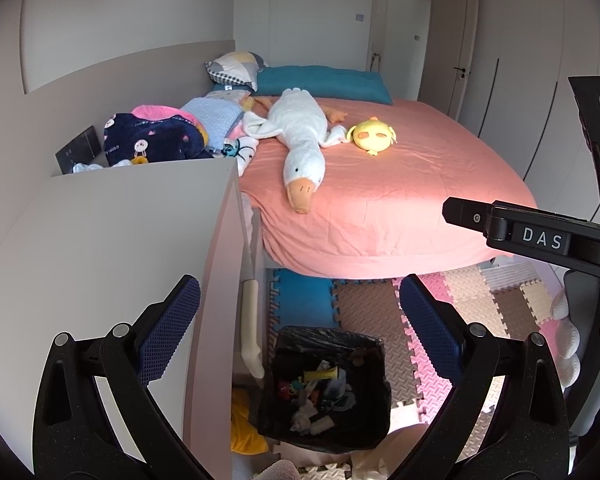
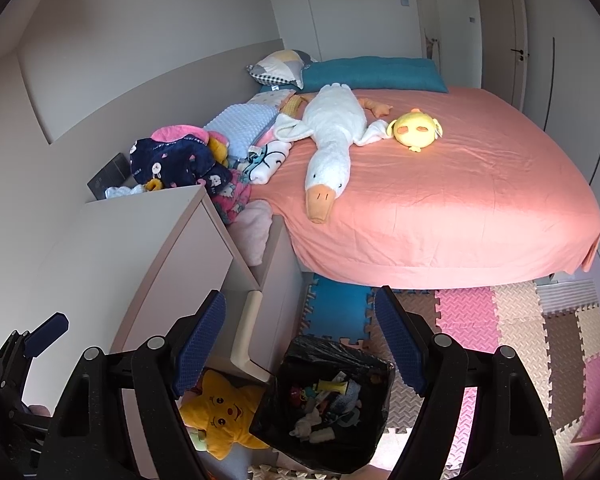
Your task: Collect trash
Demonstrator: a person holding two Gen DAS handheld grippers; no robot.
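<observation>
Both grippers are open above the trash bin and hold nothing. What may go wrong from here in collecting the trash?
1. The trash bin already looks well filled; more pieces dropped in might spill onto the foam mats.
2. The yellow star plush lies right beside the bin, and a white goose plush lies on the bed; either toy could be taken for trash.
3. The left gripper and right gripper hang close together and might collide.
</observation>
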